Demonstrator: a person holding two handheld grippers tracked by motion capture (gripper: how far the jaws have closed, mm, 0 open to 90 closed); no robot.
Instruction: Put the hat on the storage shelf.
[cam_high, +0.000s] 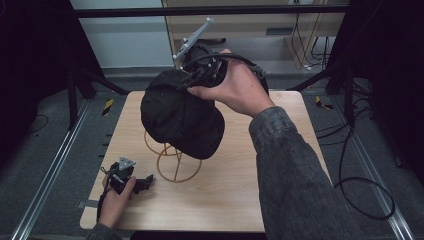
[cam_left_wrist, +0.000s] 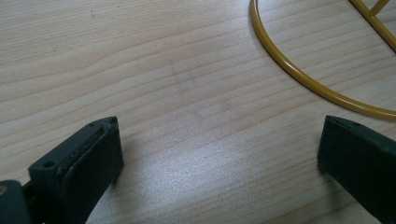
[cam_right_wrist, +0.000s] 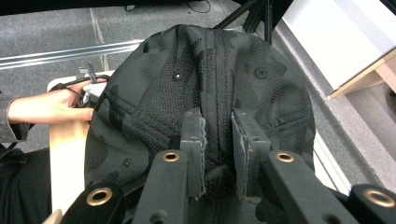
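Observation:
A black cap (cam_high: 180, 117) hangs over a yellow wire stand (cam_high: 175, 165) in the middle of the wooden table (cam_high: 230, 200). My right gripper (cam_high: 192, 80) holds the cap from its far upper side, jaws shut on a fold of the fabric. In the right gripper view the two pads pinch the cap (cam_right_wrist: 205, 79) along its centre seam, and the right gripper (cam_right_wrist: 218, 135) points down at it. My left gripper (cam_high: 145, 182) rests on the table at the front left, open. In the left gripper view the left gripper (cam_left_wrist: 219, 149) has bare wood between its jaws, with the stand's base ring (cam_left_wrist: 299, 74) just ahead.
Metal rails (cam_high: 55, 165) run along both sides of the table. Black frame legs (cam_high: 345, 85) and loose cables (cam_high: 365, 195) lie on the grey floor to the right. A light wooden cabinet (cam_high: 250, 25) stands behind the table.

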